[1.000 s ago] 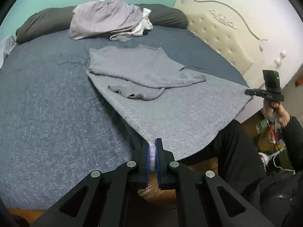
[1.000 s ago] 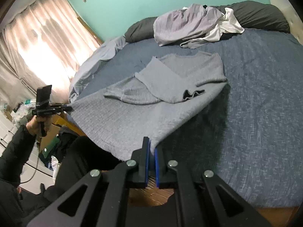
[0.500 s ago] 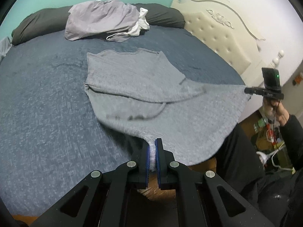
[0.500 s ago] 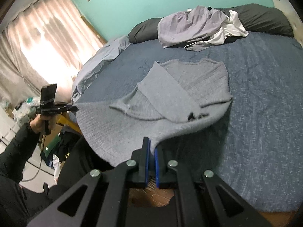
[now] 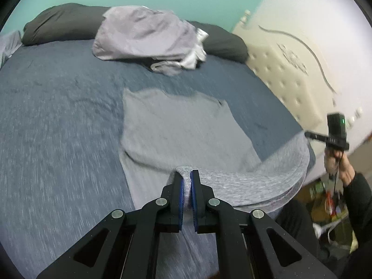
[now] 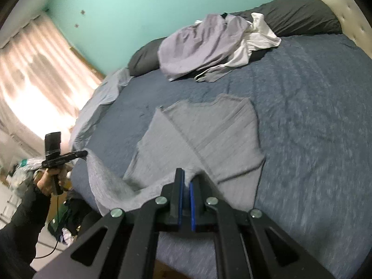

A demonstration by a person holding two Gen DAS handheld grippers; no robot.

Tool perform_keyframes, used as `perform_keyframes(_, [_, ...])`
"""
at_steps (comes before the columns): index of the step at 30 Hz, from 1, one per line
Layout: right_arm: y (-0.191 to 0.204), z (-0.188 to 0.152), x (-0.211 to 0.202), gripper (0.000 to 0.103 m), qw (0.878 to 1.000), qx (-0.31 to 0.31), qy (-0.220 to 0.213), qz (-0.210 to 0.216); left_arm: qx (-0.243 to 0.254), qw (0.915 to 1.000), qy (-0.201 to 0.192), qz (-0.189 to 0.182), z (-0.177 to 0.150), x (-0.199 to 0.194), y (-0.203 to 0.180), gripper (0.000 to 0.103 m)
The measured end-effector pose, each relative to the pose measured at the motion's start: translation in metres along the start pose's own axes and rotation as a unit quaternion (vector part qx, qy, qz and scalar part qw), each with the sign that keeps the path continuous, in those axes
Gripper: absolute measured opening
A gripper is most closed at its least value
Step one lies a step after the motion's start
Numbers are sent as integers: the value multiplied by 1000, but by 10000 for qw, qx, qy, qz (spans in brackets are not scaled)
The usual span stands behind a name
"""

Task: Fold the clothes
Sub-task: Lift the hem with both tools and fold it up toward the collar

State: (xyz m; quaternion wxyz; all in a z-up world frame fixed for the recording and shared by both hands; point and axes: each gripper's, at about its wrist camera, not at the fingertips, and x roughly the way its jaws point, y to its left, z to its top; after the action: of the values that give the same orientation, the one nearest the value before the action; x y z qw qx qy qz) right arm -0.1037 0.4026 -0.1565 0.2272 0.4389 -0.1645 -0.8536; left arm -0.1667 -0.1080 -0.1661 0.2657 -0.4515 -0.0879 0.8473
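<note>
Both pairs of fingers are clamped on the bottom hem of the gray sweater. The left gripper pinches one hem corner between its blue pads, and the right gripper pinches the other. In the right wrist view the cloth between those pads is partly hidden, but the hem runs straight into them.

The sweater lies ahead of both grippers on the blue bedspread, its long axis running away from the fingers toward the neckline at the far end. The sleeves appear already folded in across the chest. The hem hangs lifted in a loose curve between the two grippers, above the body of the sweater rather than flat on it. Neither hand looks clearly nearer to the collar; they hold the hem roughly level, well apart from each other.

The likely next move is to carry the hem forward along that long axis and lay it on the shoulders, so both grippers would need to travel together to keep the fold square.

Farther off, a pile of pale clothes rests against dark pillows, beside a cream headboard.
</note>
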Motion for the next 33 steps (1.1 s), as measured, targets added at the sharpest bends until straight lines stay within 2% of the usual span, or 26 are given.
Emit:
perform_keyframes(3, [-23,32,27,4,9998,176,1,-37,-281,9996,-17,38,30,25,26,6])
perform_keyframes(10, [-80,95,101,4,9983,500,133,-259,-577,9982,87,144,89,91,81,6])
perform_keyframes(17, [-128,144,154,4,9962,676,76,-537,-848,9960,39,262,132,141,129,6])
perform_keyframes(23, [-161,165,201,4,9944,618,214,-834,-965,9946,-32,384,154,185,153,6])
perform_keyframes(27, [-178,160,232,5,9918,702,368,-997,-1197,9914,126,516,148,219,169,9])
perform_keyframes(29, [-185,155,244,5,9899,812,411,-1083,-1399,9881,247,596,140,234,178,20])
perform_keyframes(31, [-191,149,250,6,9883,956,372,-1129,-1720,9837,165,506,131,237,187,45])
perform_keyframes(33, [-196,147,247,7,9879,1109,266,-1055,-1966,9798,-39,371,123,229,192,47])
